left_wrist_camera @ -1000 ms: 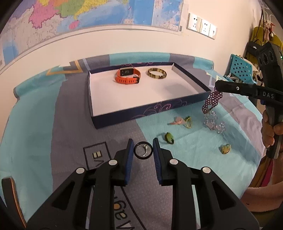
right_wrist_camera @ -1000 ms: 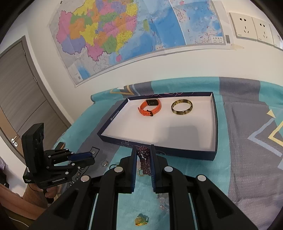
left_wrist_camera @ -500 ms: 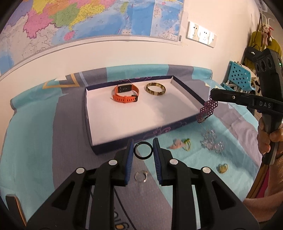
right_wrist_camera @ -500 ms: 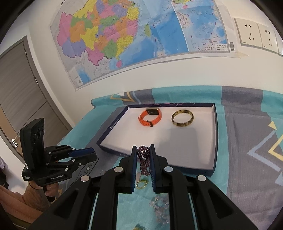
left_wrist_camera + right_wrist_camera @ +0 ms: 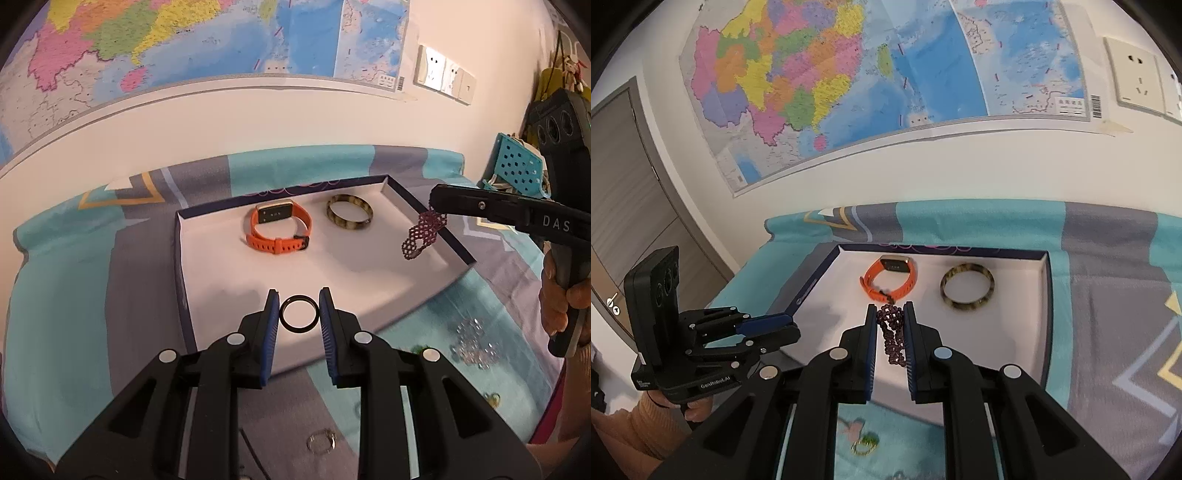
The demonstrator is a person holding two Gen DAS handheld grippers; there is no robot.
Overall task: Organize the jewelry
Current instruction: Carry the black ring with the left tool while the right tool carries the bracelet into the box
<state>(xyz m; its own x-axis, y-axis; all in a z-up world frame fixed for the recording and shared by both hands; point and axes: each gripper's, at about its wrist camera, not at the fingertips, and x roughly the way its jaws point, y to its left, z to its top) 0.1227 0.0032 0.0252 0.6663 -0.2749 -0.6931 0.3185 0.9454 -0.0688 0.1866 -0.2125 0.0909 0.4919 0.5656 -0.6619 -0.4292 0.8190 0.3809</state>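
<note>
Bed with teal-and-grey patterned bedspread [image 5: 74,280] carries a shallow navy white-lined box tray [image 5: 178,258]. Loose on the bedspread near the tray: silver ring [image 5: 322,440], clear crystal bracelet [image 5: 471,341], small gold-green ring [image 5: 865,443].

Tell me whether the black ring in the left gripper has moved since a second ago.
Yes. The black ring, clamped in the left gripper, has travelled forward from above the bedspread to over the box near edge.

Both wrist views face wall, sharing tray [image 5: 181,258] [image 5: 1047,317].
</note>
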